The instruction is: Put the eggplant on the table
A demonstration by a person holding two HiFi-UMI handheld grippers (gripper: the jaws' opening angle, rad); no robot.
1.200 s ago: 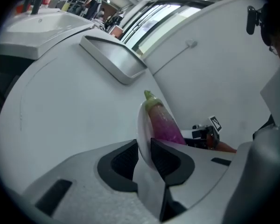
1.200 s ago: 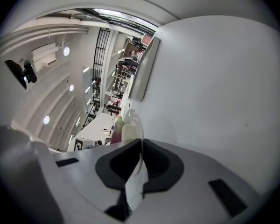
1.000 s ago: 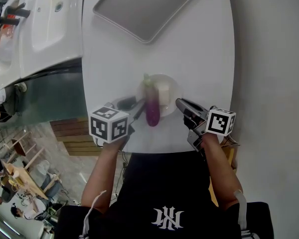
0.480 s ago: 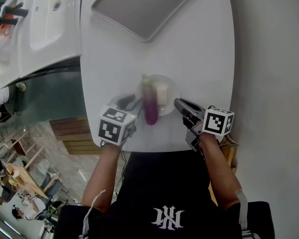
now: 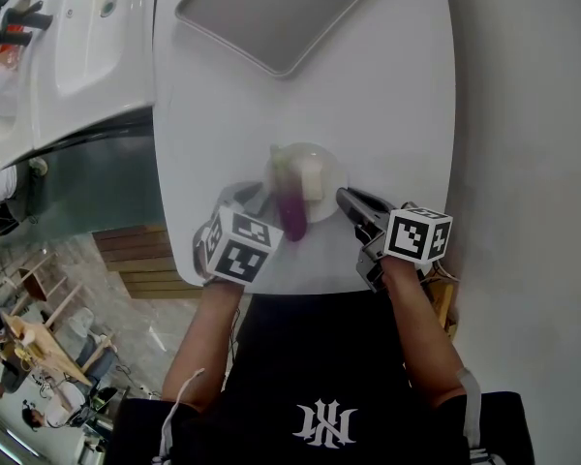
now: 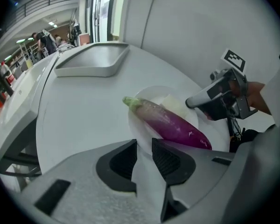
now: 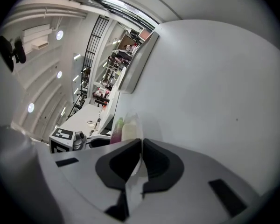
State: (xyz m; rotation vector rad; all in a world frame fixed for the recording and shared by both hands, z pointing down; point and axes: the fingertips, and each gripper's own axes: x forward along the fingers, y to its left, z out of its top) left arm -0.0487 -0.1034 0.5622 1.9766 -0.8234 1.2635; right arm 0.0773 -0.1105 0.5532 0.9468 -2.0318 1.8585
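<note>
Since a second ago my left gripper [image 6: 144, 147] has rolled. Its marker cube [image 5: 237, 245] now shows its faces at a new slant and sits closer to the eggplant [image 5: 290, 201]. My right gripper [image 7: 141, 146] has hardly shifted. The eggplant is still on the clear plate [image 5: 334, 166], along its left side beside a pale block [image 5: 313, 177]. Its green stem points far and its purple end hangs over the plate's near rim.

The plate rests near my edge of a white table [image 5: 387, 95], whose near end is rounded. A grey tray [image 5: 281, 8] lies at the far end, well apart from the plate. Left of the table stands a white counter with a sink basin [image 5: 77, 46]. Below it, far off in the lower left, I see wooden slats, chairs and people.

The head view shows only my right gripper's tip meeting the plate's right rim. The right gripper view shows that rim edge-on, pinched between jaws that have come together on it. The left gripper view shows my left jaws a narrow gap apart, clamped on nothing. The plate's near-left rim is just beyond the gap and the eggplant lies slantwise right behind the jaws. That view also takes in my right gripper and the hand holding it, at the plate's right. It shows a railed upper level and people far to the left too. The right gripper view has ceiling lights and a dark railing.
</note>
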